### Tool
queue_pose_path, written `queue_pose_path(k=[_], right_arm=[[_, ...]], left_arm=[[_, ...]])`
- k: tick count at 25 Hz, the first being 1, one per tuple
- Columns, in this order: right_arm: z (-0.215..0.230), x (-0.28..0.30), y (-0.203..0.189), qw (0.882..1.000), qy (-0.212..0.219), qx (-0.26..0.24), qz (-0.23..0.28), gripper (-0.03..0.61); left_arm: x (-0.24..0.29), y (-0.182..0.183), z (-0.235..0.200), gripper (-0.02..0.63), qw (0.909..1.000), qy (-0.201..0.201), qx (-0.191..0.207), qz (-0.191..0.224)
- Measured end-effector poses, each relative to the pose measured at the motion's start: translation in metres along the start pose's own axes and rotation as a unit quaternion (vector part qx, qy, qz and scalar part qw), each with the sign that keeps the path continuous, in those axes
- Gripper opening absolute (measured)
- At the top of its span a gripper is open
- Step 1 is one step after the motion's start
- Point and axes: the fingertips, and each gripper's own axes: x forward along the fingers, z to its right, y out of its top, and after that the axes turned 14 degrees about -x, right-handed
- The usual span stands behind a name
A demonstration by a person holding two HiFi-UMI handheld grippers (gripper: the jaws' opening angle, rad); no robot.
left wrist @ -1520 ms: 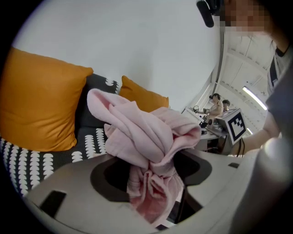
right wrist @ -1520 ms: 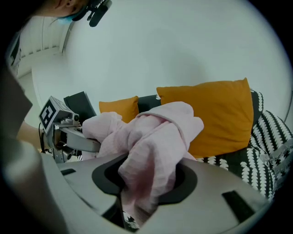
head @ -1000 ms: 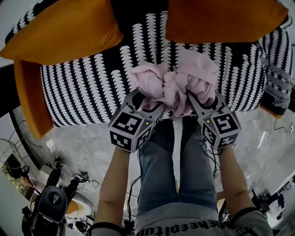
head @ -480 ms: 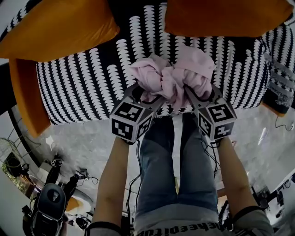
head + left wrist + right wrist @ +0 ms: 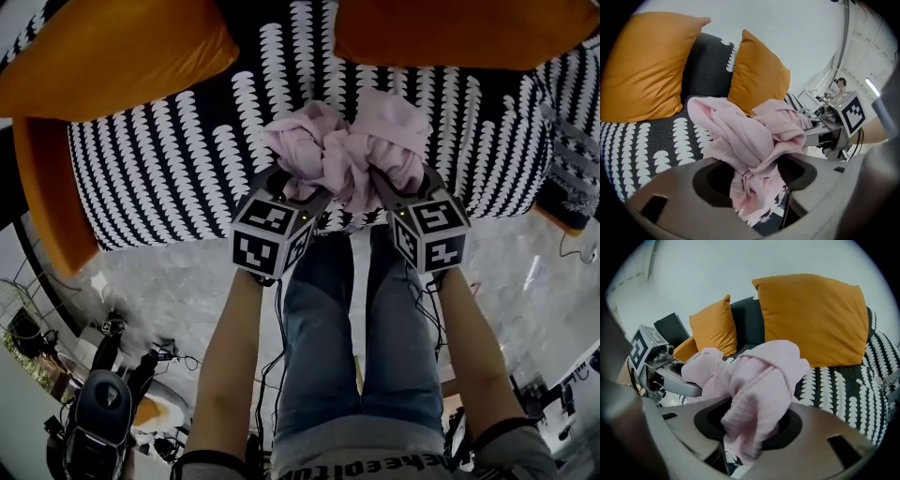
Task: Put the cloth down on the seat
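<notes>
In the head view the left tool [image 5: 302,192] and right tool [image 5: 403,186] hold a bunched pink cloth [image 5: 352,150] between them above the front of the patterned seat [image 5: 169,159] (contact with it unclear). The left gripper view shows that tool's jaws clamped on a twisted fold of the cloth, an orange cushion [image 5: 637,65] behind; the right gripper view shows the right tool's jaws likewise closed on the bundle

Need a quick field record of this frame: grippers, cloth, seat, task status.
left hand-held gripper: shut on pink cloth
right hand-held gripper: shut on the same cloth
cloth state: bunched between both grippers, held over the seat's front edge
seat: black with white pattern, two orange cushions at the back
task status: cloth not yet released
</notes>
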Motion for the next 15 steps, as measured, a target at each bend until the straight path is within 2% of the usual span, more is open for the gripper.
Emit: queue_pose_path(k=[7, 12, 13, 15], right_arm=[[0.007, 0.003, -0.001, 1.000, -0.008, -0.003, -0.001, 0.190], [0.009, -0.003, -0.007, 1.000, -0.013, -0.003, -0.007, 0.196], [0.009, -0.003, -0.005, 1.000, -0.013, -0.003, -0.007, 0.196], [0.008, -0.004, 0.001, 1.000, -0.017, -0.004, -0.003, 0.198]], left_arm=[[0.001, 0.003, -0.009, 0.308, 0.9996, 0.029, 0.000, 0.006], [-0.007, 0.002, -0.014, 0.268, 0.9990, 0.040, -0.009, 0.020], [-0.009, 0.005, -0.014, 0.238, 0.9989, 0.038, -0.009, 0.025], [-0.013, 0.010, -0.013, 0.238, 0.9990, 0.034, -0.004, 0.030]])
